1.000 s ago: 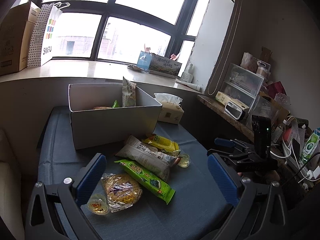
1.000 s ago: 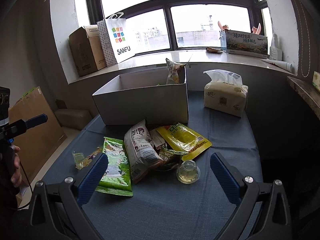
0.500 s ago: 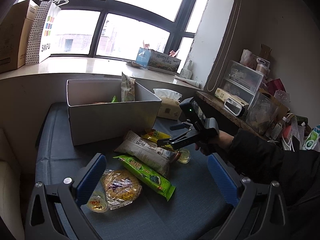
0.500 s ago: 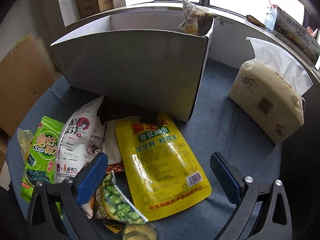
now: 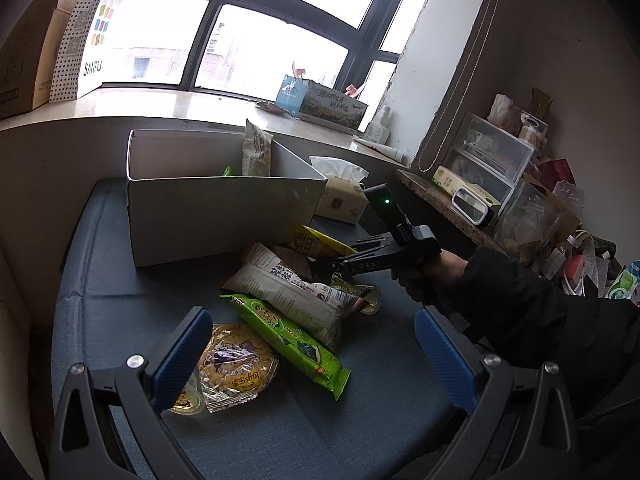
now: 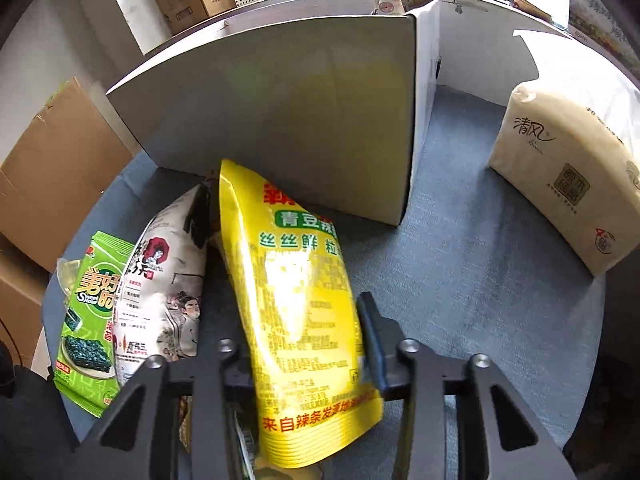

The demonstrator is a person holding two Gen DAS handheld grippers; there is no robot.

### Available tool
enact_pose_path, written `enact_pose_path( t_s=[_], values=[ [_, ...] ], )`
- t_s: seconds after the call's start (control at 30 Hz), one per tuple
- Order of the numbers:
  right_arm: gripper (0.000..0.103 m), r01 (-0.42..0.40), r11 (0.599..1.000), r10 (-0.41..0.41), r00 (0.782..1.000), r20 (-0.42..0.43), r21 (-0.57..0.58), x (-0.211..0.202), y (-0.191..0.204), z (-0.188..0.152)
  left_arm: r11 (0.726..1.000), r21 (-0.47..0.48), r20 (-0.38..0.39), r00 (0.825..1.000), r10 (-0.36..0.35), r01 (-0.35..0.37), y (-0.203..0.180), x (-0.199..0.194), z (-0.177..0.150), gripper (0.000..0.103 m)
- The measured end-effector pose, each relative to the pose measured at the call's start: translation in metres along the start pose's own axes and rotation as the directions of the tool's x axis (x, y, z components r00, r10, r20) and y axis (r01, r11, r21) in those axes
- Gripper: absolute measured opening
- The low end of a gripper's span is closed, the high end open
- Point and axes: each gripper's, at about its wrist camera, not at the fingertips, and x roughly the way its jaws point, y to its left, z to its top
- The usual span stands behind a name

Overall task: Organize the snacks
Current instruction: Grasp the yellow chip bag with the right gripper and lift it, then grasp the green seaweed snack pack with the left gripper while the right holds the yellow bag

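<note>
In the left wrist view, the left gripper (image 5: 308, 360) hangs low over the blue table cover (image 5: 120, 280) with its two blue fingers wide apart and nothing between them; under it lie a round yellow cracker pack (image 5: 236, 368), a long green seaweed pack (image 5: 288, 340) and a white printed bag (image 5: 292, 288), the last two touching each other. Behind them stands the grey cardboard box (image 5: 208, 216), open at the top, with one bag already standing inside at its far corner. From the right side a hand in a dark sleeve brings the right gripper (image 5: 320, 266) down into the heap, beside the yellow pouch (image 5: 316, 242) which lies just in front of the box. In the right wrist view, the yellow pouch (image 6: 296, 300) is between the fingers of the right gripper (image 6: 300, 344); the jaws are closing, they pinch its lower half and the foil is buckled and lifted. The white printed bag (image 6: 164, 284) and the green seaweed pack (image 6: 92, 320) lie to the left, and a tissue pack (image 6: 560, 188) stands apart on the right. I judge the step in hand is the picking of the yellow pouch. The next move probably calls for a firm hold, then to lift it clear of the neighbours and over the near wall of the grey cardboard box (image 6: 300, 112), because the pouch is slippery and may slide out.
</note>
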Motion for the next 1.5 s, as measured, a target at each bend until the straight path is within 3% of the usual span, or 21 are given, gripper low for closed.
enact_pose_path(
  t_s=[0.13,0.23,0.3,0.47,0.6,0.8,0.9,0.97,1.03,1.07,1.13,1.2,1.27,1.37,1.5],
  values=[
    [0.020,-0.043,0.997,0.042,0.999,0.019,0.060,-0.011,-0.006,-0.016,1.000,0.016,-0.012,1.000,0.000,0.001,-0.003,0.004,0.001,0.103],
    [0.019,-0.015,0.999,0.012,0.998,0.057,0.049,-0.022,0.000,-0.026,1.000,0.015,-0.018,1.000,0.000,0.000,-0.003,0.007,0.002,0.103],
    [0.018,-0.055,0.995,0.048,0.996,0.081,0.082,-0.027,-0.001,-0.029,1.000,0.013,-0.022,1.000,-0.004,0.004,-0.003,0.011,0.003,0.103],
    [0.018,-0.021,0.993,0.002,0.988,0.158,0.118,-0.058,0.004,-0.037,1.000,0.023,-0.052,0.999,-0.003,0.005,-0.006,0.027,0.004,0.103],
    [0.018,0.029,0.992,-0.058,0.969,0.241,0.121,-0.095,0.025,-0.048,1.000,0.006,-0.116,0.993,-0.005,0.006,-0.001,0.056,0.005,0.103],
    [0.018,0.016,0.991,-0.063,0.936,0.347,0.136,-0.137,0.059,-0.084,0.982,-0.166,-0.293,0.955,0.036,-0.088,0.035,0.122,0.008,0.103],
    [0.018,-0.007,0.989,-0.050,0.924,0.378,0.148,-0.149,0.070,-0.102,0.977,-0.119,-0.349,0.929,0.123,-0.174,0.040,0.145,0.011,0.103],
    [0.018,-0.039,0.988,-0.025,0.918,0.397,0.151,-0.153,0.077,-0.110,0.972,-0.146,-0.384,0.916,0.118,-0.187,0.049,0.160,0.008,0.103],
    [0.018,-0.040,0.988,-0.024,0.916,0.401,0.149,-0.157,0.084,-0.117,0.969,-0.194,-0.392,0.918,0.064,-0.151,0.057,0.170,0.006,0.102],
    [0.018,-0.043,0.988,-0.022,0.915,0.403,0.151,-0.158,0.086,-0.119,0.968,-0.204,-0.386,0.921,0.055,-0.144,0.059,0.172,0.005,0.100],
    [0.018,-0.057,0.986,-0.013,0.913,0.407,0.159,-0.159,0.088,-0.123,0.974,-0.204,-0.377,0.926,0.019,-0.103,0.057,0.174,0.006,0.084],
    [0.018,-0.057,0.985,-0.014,0.914,0.406,0.161,-0.158,0.089,-0.124,0.975,-0.219,-0.364,0.931,-0.043,-0.040,0.056,0.173,0.007,0.045],
    [0.018,-0.065,0.984,-0.008,0.915,0.404,0.168,-0.156,0.089,-0.125,0.983,-0.179,-0.358,0.934,-0.025,-0.043,0.048,0.169,0.011,0.023],
    [0.018,-0.074,0.982,-0.003,0.916,0.402,0.176,-0.152,0.090,-0.126,0.988,-0.155,-0.306,0.951,-0.051,0.003,0.040,0.150,0.017,0.015],
    [0.018,-0.082,0.981,0.006,0.919,0.394,0.175,-0.147,0.096,-0.127,0.995,-0.101,-0.246,0.969,-0.030,0.005,0.033,0.121,0.024,0.014]
  ],
)
